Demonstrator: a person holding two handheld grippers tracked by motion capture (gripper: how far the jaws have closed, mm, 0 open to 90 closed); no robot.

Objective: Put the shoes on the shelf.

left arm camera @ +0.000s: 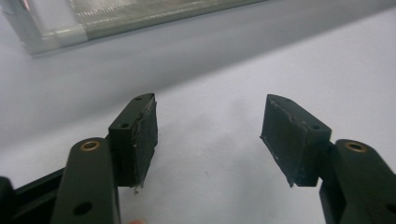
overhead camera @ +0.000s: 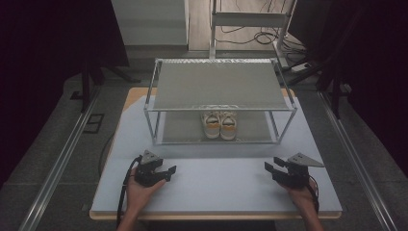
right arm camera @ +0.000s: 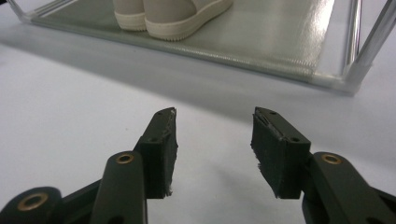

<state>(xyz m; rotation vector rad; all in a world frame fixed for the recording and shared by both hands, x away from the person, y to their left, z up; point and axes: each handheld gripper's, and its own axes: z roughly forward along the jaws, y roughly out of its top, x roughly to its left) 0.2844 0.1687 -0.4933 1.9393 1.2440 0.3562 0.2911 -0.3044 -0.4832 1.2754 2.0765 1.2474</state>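
A pair of pale shoes point(overhead camera: 220, 124) with orange heels stands on the lower shelf of a two-tier metal rack point(overhead camera: 219, 108) at the middle of the white table point(overhead camera: 216, 192). In the right gripper view the shoes point(right arm camera: 173, 14) sit at the top, on the shelf ahead of the jaws. My left gripper point(overhead camera: 169, 172) rests low at the table's front left, held by a hand, jaws apart with only bare table between them point(left arm camera: 208, 130). At the front right my right gripper point(overhead camera: 267, 169) also stands open and holds nothing point(right arm camera: 214, 140).
The rack's front corner post point(right arm camera: 369, 42) and shelf edge point(left arm camera: 116, 23) lie close ahead of the grippers. Black cables trail from both grippers over the table's front edge. Floor rails point(overhead camera: 57, 163) run along both sides of the table; a white frame and wires point(overhead camera: 255, 29) stand behind.
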